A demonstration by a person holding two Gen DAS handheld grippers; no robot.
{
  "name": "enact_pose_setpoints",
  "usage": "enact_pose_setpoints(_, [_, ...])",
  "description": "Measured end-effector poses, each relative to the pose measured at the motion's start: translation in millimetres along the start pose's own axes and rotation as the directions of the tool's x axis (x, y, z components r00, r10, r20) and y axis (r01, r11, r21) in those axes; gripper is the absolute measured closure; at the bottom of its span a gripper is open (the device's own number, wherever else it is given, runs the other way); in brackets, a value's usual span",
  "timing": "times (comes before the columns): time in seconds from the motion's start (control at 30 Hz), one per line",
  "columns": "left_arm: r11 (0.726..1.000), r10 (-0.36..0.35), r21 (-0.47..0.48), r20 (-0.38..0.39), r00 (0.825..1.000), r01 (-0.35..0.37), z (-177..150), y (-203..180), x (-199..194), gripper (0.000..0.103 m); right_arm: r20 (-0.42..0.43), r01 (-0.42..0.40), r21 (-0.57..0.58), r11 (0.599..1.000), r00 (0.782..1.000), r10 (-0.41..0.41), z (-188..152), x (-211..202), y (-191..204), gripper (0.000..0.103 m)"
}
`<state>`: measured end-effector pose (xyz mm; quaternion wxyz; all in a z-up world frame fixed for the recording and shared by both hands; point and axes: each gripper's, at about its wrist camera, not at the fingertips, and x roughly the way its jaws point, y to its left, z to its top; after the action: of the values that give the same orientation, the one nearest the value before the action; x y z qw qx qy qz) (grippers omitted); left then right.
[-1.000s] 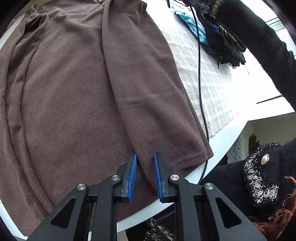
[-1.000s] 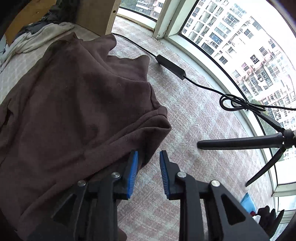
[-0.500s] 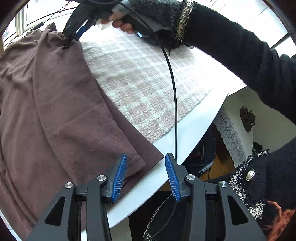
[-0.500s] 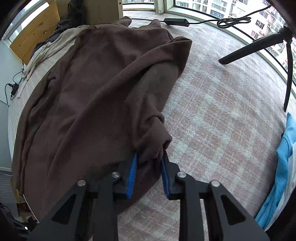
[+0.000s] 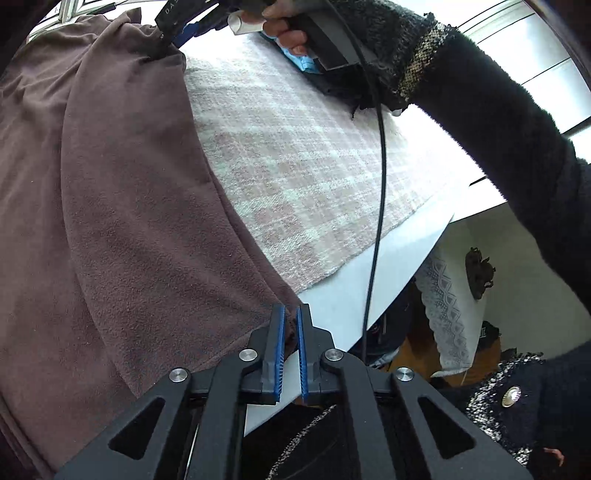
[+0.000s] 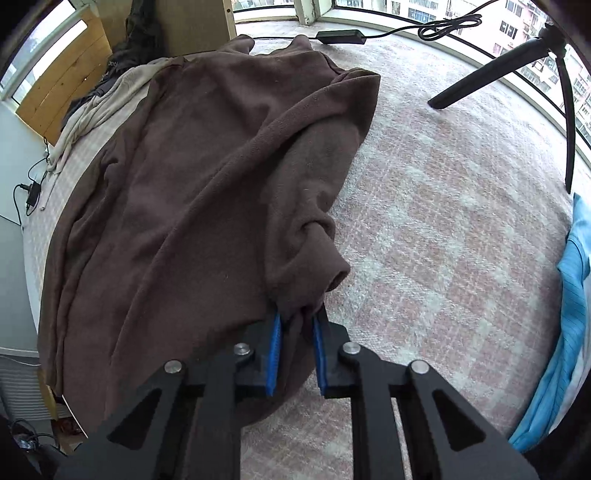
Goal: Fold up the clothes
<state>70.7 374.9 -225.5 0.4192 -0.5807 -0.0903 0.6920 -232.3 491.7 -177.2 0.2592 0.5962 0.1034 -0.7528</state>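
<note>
Two tools grip one brown fleece garment (image 6: 192, 206) that lies spread over a pink-and-white checked cloth (image 6: 443, 229) covering the bench (image 5: 369, 291).

Left wrist view: the left tool (image 5: 290, 347) has its blue pads drawn together on the garment's near corner, right at the bench edge, with a thin fold of brown fabric pinched between them. Ahead of this tool and to its left, the garment runs away in long soft folds. A black cable (image 5: 380, 177) hangs down just to the tool's right, crossing the checked cloth and the white bench edge. Far ahead, a hand (image 5: 288, 22) in a dark knit sleeve (image 5: 498, 122) holds the right tool (image 5: 166, 37), whose tip meets the garment's far corner.

Right wrist view: the right tool (image 6: 297, 332) has its jaws narrowly apart and closing, with a bunched wad of brown fabric caught between the blue pads. The garment stretches ahead and to the left of this tool, with one sleeve folded across its top. To the tool's right lies bare checked cloth, and at the far right edge a blue garment (image 6: 569, 317). Ahead and to the right stand black tripod legs (image 6: 491, 70); a black power adapter (image 6: 340, 36) with its cord lies far ahead by the window.
</note>
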Motion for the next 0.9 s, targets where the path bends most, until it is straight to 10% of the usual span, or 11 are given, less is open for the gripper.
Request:
enact_pose_setpoints(0.1, [0.997,-0.051,0.053,0.067,0.996,0.047,-1,-26,-16,0.103,0.049,-0.023,0.003,1.000,0.999,0.023,0,-34,-3,0.090])
enact_pose_setpoints(0.3, [0.988,0.135,0.062,0.058,0.989,-0.139,-13,-13,-10,0.103,-0.058,0.099,-0.007,0.995,0.993,-0.099,3,2,-2,0.087])
enact_pose_setpoints(0.43, [0.975,0.183,0.116,0.061,0.981,-0.189,-23,-15,-6,0.065,-0.056,0.114,0.000,0.993,0.992,-0.114,5,10,1,0.081])
enact_pose_setpoints(0.63, [0.914,0.311,0.272,0.005,0.950,-0.301,-19,-31,31,0.056,-0.056,0.107,0.039,0.993,0.993,-0.105,6,11,-4,0.075])
enact_pose_setpoints(0.73, [0.882,0.385,0.295,-0.003,0.923,-0.367,-16,-26,47,0.060,-0.049,0.120,0.035,0.992,0.992,-0.118,7,11,-1,0.075])
enact_pose_setpoints(0.83, [0.929,0.313,0.206,0.003,0.950,-0.306,-8,-12,39,0.099,-0.032,0.120,0.036,0.992,0.992,-0.119,7,9,1,0.076])
enact_pose_setpoints(0.9, [0.965,0.232,0.121,0.014,0.973,-0.232,-4,-1,25,0.099,-0.028,0.089,0.050,0.995,0.996,-0.087,8,8,1,0.089])
